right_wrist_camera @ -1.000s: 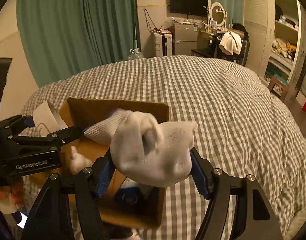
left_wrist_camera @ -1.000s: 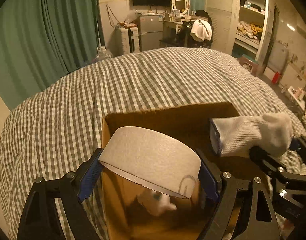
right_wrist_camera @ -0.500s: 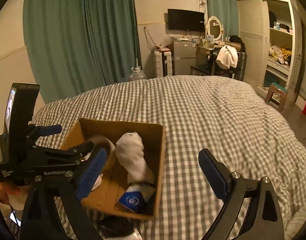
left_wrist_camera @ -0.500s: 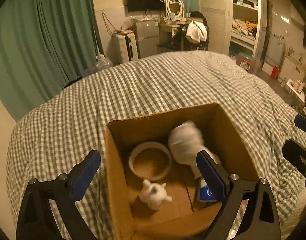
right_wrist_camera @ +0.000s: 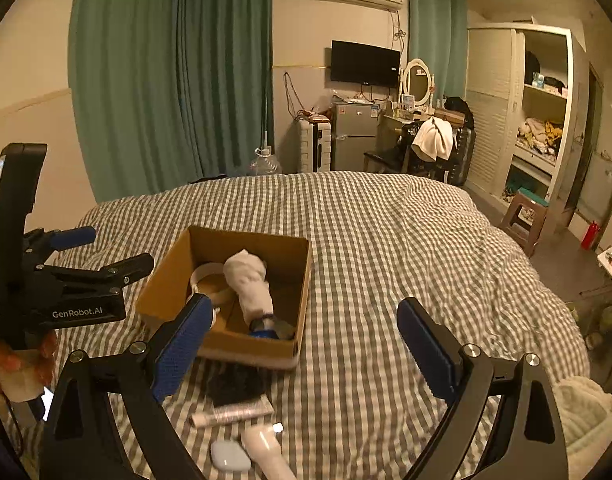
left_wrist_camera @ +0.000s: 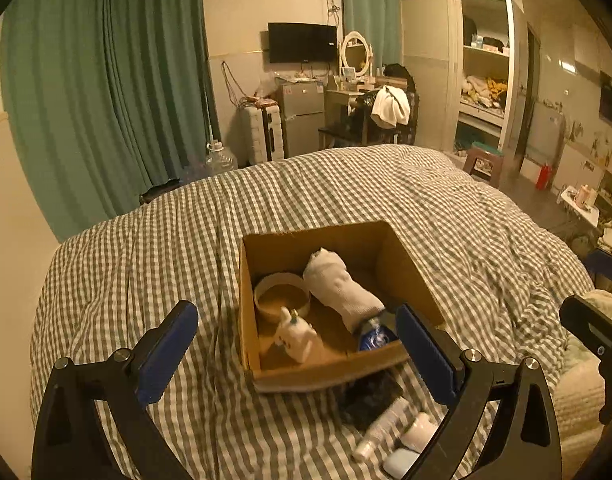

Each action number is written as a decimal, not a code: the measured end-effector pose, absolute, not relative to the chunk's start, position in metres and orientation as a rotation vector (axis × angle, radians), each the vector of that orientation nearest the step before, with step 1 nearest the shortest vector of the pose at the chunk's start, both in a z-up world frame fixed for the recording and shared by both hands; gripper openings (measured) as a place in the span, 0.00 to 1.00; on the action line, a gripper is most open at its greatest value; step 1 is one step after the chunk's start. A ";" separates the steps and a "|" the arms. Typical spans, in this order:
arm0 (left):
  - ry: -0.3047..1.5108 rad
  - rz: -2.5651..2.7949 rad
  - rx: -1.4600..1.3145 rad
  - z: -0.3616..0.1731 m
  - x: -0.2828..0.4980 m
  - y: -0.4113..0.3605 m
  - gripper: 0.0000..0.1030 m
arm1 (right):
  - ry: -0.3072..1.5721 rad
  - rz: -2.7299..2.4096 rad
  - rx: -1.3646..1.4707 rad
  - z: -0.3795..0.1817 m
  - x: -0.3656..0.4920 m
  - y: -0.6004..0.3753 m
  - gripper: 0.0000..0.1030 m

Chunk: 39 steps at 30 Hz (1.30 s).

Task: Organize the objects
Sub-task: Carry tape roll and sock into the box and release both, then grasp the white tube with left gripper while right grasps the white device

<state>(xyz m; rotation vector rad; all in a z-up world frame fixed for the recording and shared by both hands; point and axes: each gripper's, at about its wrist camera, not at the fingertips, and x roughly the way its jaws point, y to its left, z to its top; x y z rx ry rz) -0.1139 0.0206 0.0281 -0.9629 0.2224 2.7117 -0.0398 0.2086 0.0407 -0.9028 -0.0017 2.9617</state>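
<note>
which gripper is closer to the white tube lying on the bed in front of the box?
Right, by my read. The right gripper hangs open almost directly above the white tube, which lies below its left finger. The left gripper, also open, is centred over the cardboard box, with the tube off toward its right finger.

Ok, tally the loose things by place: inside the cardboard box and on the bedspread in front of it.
In the cardboard box: 4 (tape roll, white sock, small white figurine, blue item).
On the bedspread: 4 (black object, tube, white bottle, pale case).
Total: 8

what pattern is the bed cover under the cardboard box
A grey-and-white gingham check on the bed cover, clearest in the right wrist view, around the cardboard box.
</note>
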 end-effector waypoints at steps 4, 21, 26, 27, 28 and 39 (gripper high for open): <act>0.215 2.715 -0.983 0.014 -0.094 0.023 0.99 | -0.022 2.953 -0.925 0.033 -0.022 0.205 0.91; 0.410 2.636 -1.241 -0.123 -0.073 0.036 0.99 | 0.091 2.805 -1.446 -0.129 -0.033 0.207 0.82; 0.387 2.596 -1.314 -0.135 -0.079 0.036 0.99 | 0.148 2.801 -1.582 -0.161 -0.042 0.204 0.74; 0.388 2.591 -1.317 -0.136 -0.080 0.037 0.99 | 0.152 2.796 -1.611 -0.167 -0.045 0.202 0.71; 0.388 2.587 -1.319 -0.137 -0.080 0.037 0.99 | 0.153 2.790 -1.636 -0.171 -0.049 0.201 0.68; 0.462 2.530 -1.350 -0.154 -0.089 0.056 0.99 | 0.313 2.826 -1.733 -0.198 -0.053 0.197 0.44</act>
